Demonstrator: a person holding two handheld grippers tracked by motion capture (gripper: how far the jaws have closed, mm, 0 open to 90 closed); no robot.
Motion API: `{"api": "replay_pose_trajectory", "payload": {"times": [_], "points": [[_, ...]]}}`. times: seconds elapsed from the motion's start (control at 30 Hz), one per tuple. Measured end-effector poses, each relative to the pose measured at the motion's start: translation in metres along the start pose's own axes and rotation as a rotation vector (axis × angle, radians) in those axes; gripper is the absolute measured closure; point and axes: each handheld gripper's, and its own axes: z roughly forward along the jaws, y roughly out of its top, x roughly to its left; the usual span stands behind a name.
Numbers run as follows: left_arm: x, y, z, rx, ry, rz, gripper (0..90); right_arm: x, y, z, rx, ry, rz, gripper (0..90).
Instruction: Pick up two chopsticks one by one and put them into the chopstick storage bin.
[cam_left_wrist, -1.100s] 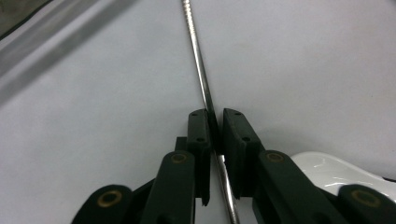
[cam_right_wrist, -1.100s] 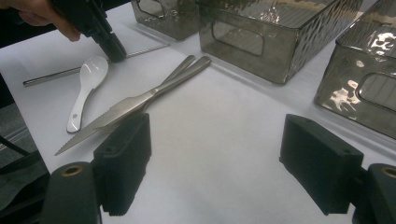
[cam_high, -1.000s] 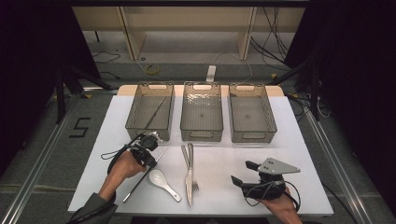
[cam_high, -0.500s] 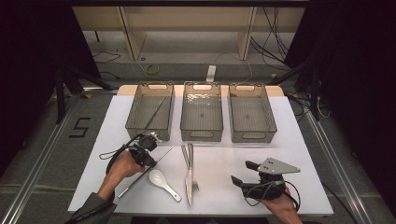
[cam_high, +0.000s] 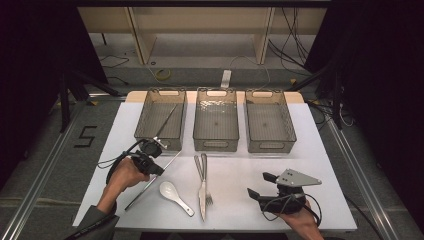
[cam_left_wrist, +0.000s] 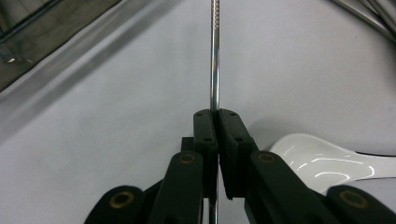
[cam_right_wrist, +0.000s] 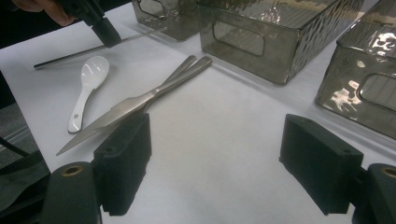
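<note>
high view, item list: left gripper (cam_high: 159, 168) clamped on a metal chopstick (cam_high: 150, 183) lying on the white table (cam_high: 325, 165), near the left bin (cam_high: 161, 120), which already holds one chopstick, likely its destination. right gripper (cam_high: 261, 186) rests idle, jaws wide apart, holding nothing. white spoon (cam_high: 172, 195), knife (cam_high: 203, 192) and fork (cam_high: 205, 182) lie centre, unsorted.

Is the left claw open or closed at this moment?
Closed. In the left gripper view, the left claw has both pads pressed on the thin metal chopstick, with no gap beside it.
</note>
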Motion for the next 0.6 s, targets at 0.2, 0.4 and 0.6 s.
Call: {"api": "replay_pose_trajectory", "payload": {"times": [0.2, 0.4, 0.6], "points": [[0.007, -0.002, -0.010, -0.031, -0.018, -0.019, 85.9, 0.000, 0.000, 0.000, -0.002, 0.000, 0.002, 25.6], [0.009, -0.002, -0.021, -0.070, -0.034, -0.019, 86.1, 0.000, 0.000, 0.000, -0.001, -0.002, 0.002, 25.6], [0.011, 0.000, -0.034, -0.124, -0.032, -0.024, 86.4, -0.001, 0.000, 0.000, -0.002, -0.002, 0.006, 25.6]]}}
